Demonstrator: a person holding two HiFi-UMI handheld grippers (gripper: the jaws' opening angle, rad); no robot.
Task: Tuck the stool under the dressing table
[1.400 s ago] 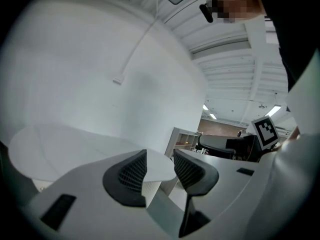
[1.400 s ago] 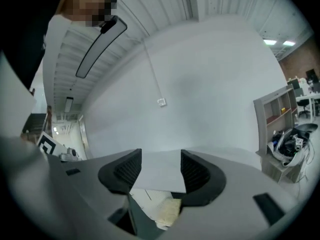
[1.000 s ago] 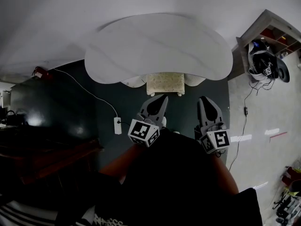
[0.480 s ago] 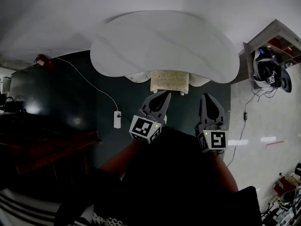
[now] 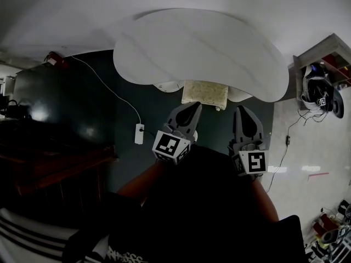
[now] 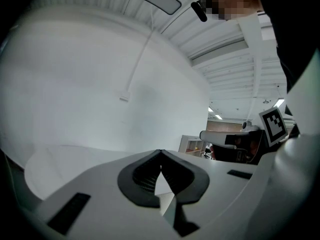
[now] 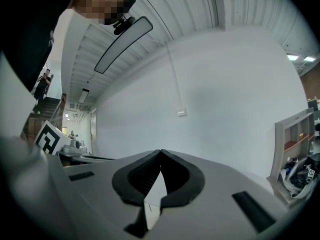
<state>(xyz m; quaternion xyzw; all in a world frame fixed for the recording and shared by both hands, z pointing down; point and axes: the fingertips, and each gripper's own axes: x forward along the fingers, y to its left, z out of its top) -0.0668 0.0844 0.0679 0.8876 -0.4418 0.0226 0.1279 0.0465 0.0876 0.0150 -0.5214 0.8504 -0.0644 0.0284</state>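
Observation:
The white oval dressing table (image 5: 203,48) stands against the wall in the head view. The stool's beige cushion (image 5: 204,92) shows at the table's near edge, its far part hidden under the top. My left gripper (image 5: 196,106) points at the cushion's near edge with its tip right at it; whether it touches I cannot tell. My right gripper (image 5: 242,109) points at the table just right of the stool. Both are shut and hold nothing. In the left gripper view (image 6: 160,151) and the right gripper view (image 7: 160,151) the dark pads meet, with only white wall beyond.
A white power strip (image 5: 139,133) with its cable lies on the dark rug (image 5: 88,97) to the left. Dark furniture (image 5: 49,163) stands at the left. A shelf unit (image 5: 329,51) with a helmet (image 5: 319,92) and cables is at the right, on pale floor.
Table and stool have drifted right and slightly up in the head view. Both grippers have moved along with them and still sit by the stool's near edge.

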